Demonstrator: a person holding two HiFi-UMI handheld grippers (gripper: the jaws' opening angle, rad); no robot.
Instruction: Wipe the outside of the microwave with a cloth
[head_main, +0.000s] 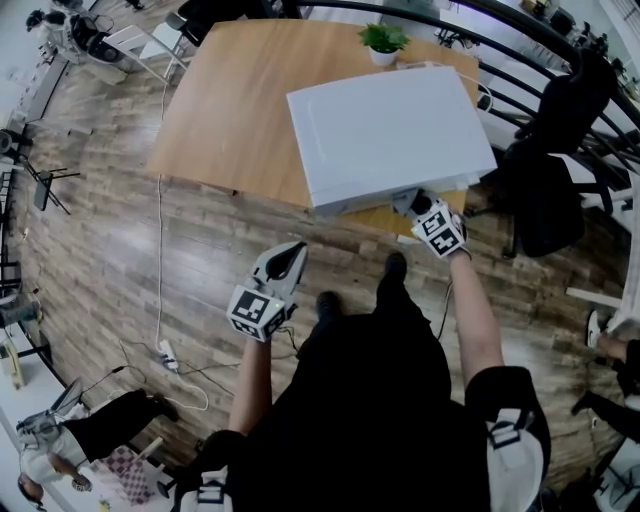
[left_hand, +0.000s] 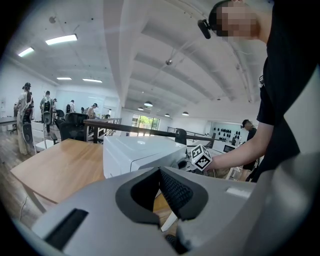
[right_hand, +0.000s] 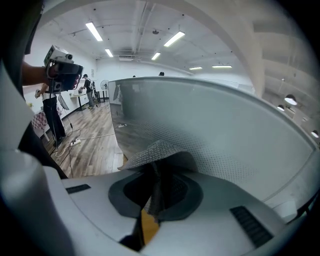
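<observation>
A white microwave stands at the near edge of a wooden table. My right gripper is at the lower right of its front, shut on a grey mesh cloth. The cloth is pressed against the dark glass door. In the head view the cloth is hidden under the microwave's edge. My left gripper hangs over the floor left of and below the microwave, apart from it, its jaws shut with nothing in them. In the left gripper view the microwave is ahead.
A small potted plant stands behind the microwave. A black office chair is at the right of the table, with a dark railing beyond. A power strip and cables lie on the wood floor at left. A person sits at bottom left.
</observation>
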